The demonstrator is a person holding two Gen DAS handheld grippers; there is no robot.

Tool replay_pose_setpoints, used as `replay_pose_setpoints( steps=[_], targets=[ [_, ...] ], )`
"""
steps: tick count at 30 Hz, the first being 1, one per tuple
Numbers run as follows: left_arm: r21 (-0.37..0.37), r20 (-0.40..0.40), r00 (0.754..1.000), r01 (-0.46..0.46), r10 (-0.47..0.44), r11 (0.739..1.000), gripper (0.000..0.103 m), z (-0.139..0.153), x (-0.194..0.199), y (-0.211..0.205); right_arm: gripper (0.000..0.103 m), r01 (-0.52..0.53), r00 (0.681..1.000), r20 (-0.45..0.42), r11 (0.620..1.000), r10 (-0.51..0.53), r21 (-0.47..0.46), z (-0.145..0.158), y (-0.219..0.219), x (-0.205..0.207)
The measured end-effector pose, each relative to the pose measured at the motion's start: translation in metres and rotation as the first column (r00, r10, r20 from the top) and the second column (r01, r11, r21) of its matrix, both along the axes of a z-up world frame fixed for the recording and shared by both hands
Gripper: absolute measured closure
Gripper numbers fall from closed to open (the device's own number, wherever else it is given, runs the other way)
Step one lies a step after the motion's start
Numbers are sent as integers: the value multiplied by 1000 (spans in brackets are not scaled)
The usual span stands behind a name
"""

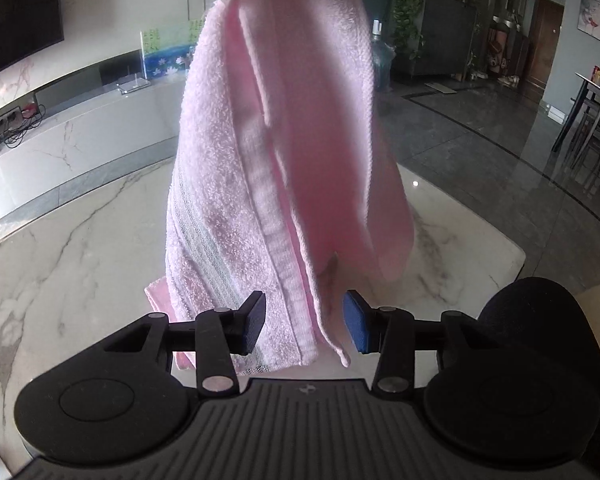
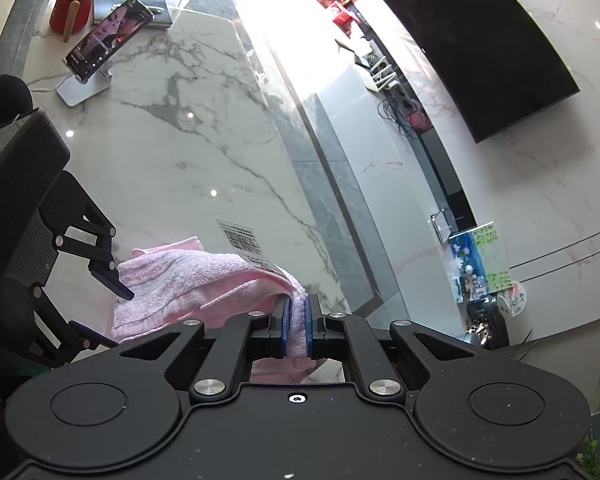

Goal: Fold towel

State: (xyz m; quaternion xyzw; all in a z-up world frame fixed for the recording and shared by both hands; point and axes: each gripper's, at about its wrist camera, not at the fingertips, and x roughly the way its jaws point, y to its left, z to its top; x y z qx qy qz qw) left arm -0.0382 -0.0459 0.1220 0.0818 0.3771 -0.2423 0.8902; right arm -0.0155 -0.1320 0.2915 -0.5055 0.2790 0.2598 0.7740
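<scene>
Hanging: one pink towel (image 1: 276,152) | right hand-held gripper (image 2: 297,330) clamps it | left hand-held gripper (image 1: 305,322) parted, unclamped

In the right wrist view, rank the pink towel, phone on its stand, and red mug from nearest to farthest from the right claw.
1. Pink towel: clamped in the right claw, draped to its left.
2. Phone on its stand: far up the marble table, upper left.
3. Red mug: just beyond the phone, at the far corner.
</scene>
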Motion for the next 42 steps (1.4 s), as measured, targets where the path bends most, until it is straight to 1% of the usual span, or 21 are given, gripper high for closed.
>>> replay_pose_setpoints(
  steps=[4, 9, 10, 11, 12, 14, 16, 17, 23, 28, 31, 34, 35, 38, 42],
  targets=[
    [-8, -7, 997, -80, 80, 997, 62, -8, 9, -2, 97, -9, 1000, -7, 1000, 9, 6, -1, -2, -2],
    [15, -34, 994, -108, 109, 994, 62, -18, 21, -2, 97, -14, 1000, -7, 1000, 14, 23, 2, -8, -5],
    [13, -50, 992, -116, 116, 993, 64, -21, 26, 0, 97, -14, 1000, -7, 1000, 14, 25, 2, -9, -5],
    [7, -61, 991, -119, 119, 993, 69, -22, 29, 1, 97, -13, 1000, -7, 1000, 13, 26, 2, -11, -6],
    [2, -73, 990, -121, 121, 993, 72, -24, 32, 3, 97, -12, 1000, -7, 1000, 12, 28, 3, -12, -6],
    [-8, -94, 988, -120, 119, 993, 86, -26, 37, 4, 97, -9, 1000, -7, 1000, 9, 29, 2, -15, -7],
    [-9, -99, 989, -113, 112, 994, 90, -25, 40, 6, 97, -4, 1000, -9, 1000, 5, 29, 1, -18, -7],
    [-7, -97, 989, -112, 111, 994, 95, -24, 40, 7, 97, 0, 1000, -8, 1000, 1, 28, 0, -20, -7],
    [39, -82, 990, -116, 119, 992, 97, -18, 42, 15, 97, 25, 1000, -12, 999, -24, 27, -5, -32, -6],
    [113, -32, 991, -126, 131, 986, 97, -8, 42, 22, 97, 53, 998, -24, 998, -52, 17, -13, -42, -8],
    [137, -8, 989, -146, 148, 980, 97, 3, 43, 35, 97, 72, 997, -30, 997, -71, 10, -19, -50, -9],
    [165, 35, 987, -163, 159, 973, 97, 17, 43, 48, 97, 92, 995, -38, 996, -92, 6, -22, -57, -10],
    [171, 49, 986, -165, 159, 971, 97, 17, 42, 43, 97, 97, 995, -40, 995, -97, 6, -23, -59, -11],
    [195, 109, 981, -177, 158, 965, 97, 43, 42, 48, 97, 104, 994, -39, 995, -103, 11, -22, -61, -12],
    [227, 181, 972, -187, 148, 956, 97, 73, 41, 38, 97, 107, 994, -24, 994, -106, 30, -15, -59, -12]
  ],
)
